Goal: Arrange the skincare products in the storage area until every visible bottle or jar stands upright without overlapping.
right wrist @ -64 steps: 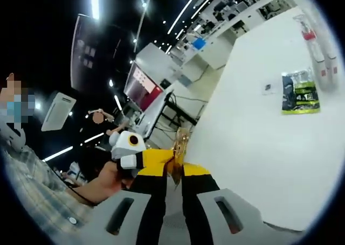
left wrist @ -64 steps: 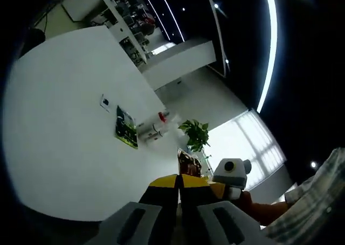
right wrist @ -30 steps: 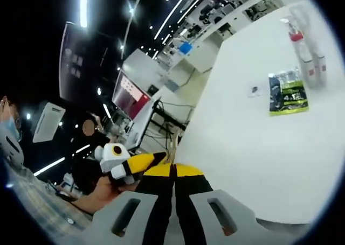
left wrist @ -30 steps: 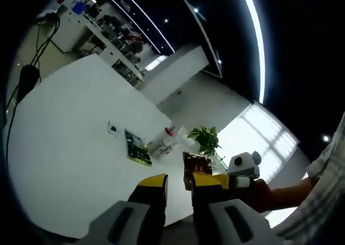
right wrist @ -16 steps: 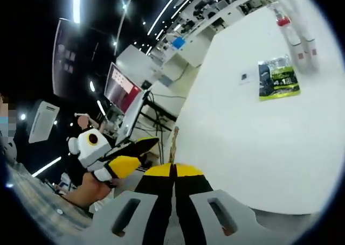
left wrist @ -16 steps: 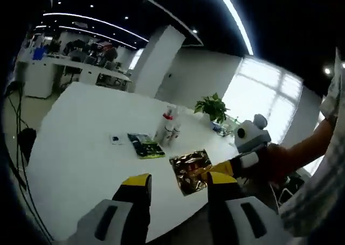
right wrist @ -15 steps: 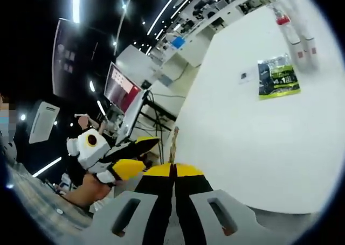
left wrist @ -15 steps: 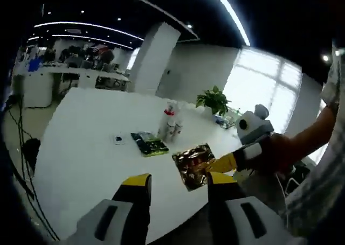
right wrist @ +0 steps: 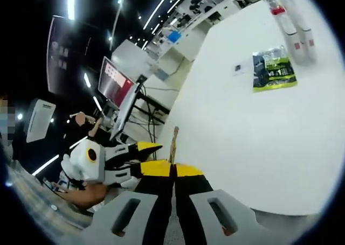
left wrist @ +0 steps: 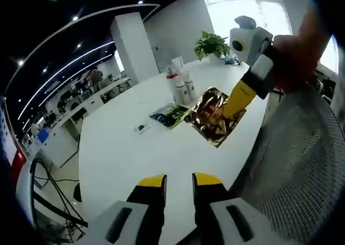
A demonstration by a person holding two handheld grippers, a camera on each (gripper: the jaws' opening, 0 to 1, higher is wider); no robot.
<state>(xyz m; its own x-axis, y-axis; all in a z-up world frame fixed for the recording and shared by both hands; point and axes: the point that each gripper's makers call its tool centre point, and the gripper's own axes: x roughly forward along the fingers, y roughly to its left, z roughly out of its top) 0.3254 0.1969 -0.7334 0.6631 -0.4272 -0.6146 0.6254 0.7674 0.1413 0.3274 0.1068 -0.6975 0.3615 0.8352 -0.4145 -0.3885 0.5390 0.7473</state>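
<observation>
My right gripper (right wrist: 173,168) is shut on a gold foil packet (right wrist: 173,141), seen edge-on in its own view. In the left gripper view the same gold packet (left wrist: 214,114) hangs over the white table (left wrist: 124,153), pinched by the right gripper (left wrist: 230,109) coming in from the right. Nothing sits between the open jaws of my left gripper (left wrist: 179,181). Several white bottles (left wrist: 180,85), one with a red collar, stand together farther back. A green and black sachet (left wrist: 170,114) lies flat in front of them. The right gripper view shows the bottles (right wrist: 288,25) and sachet (right wrist: 274,67) at the upper right.
A small card (left wrist: 141,128) lies left of the sachet. A potted plant (left wrist: 212,43) stands at the table's far end. A mesh chair back (left wrist: 302,164) fills the right. The left gripper (right wrist: 144,158) shows at the left of the right gripper view, off the table edge.
My left gripper has opened, let go of the gold packet and drawn back. The right gripper keeps the packet and now holds it over the table. Both views have swung.
</observation>
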